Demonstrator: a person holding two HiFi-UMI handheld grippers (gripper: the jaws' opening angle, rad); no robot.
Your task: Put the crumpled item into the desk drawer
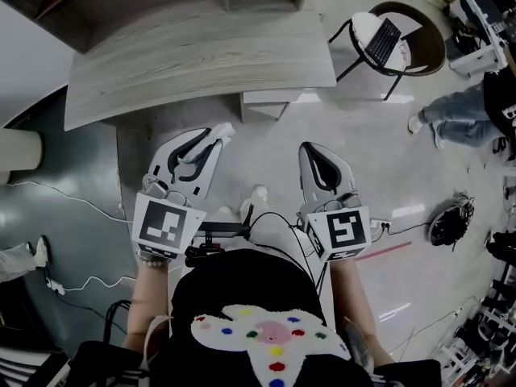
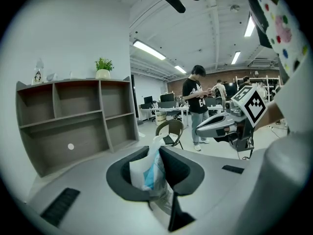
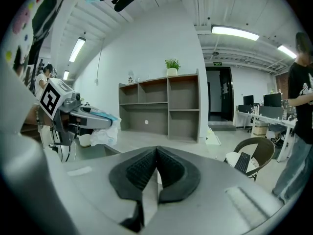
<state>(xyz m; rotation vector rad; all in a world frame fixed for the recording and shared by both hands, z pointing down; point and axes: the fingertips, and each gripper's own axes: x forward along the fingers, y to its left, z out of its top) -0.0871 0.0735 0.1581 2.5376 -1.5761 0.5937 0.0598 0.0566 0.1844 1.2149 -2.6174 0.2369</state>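
A black top with a white patch of coloured dots (image 1: 270, 341) fills the bottom of the head view, and its wearer's body is cut off by the frame edge. Just beyond it, the left gripper (image 1: 208, 139) and the right gripper (image 1: 316, 153) are held side by side over the pale floor, short of the grey wood-grain desk (image 1: 201, 55). The desk top hides what lies beneath it, apart from a pale block at its near edge; no drawer can be made out. The left gripper (image 2: 155, 155) is clamped on the crumpled item (image 2: 146, 173), a crinkled white wrapper with a light-blue patch. It stands upright between the dark pads and pokes past their tips. From above only a white tuft of it (image 1: 222, 131) shows, and in the right gripper view it hangs as a pale bunch (image 3: 103, 133) under the left gripper's tips. The right gripper's (image 3: 157, 158) ribbed pads are pressed together with nothing between them. To the right, a brown round-backed chair carrying a laptop (image 1: 395, 39) stands near a person's legs (image 1: 459, 115), the rest of that person cut off.
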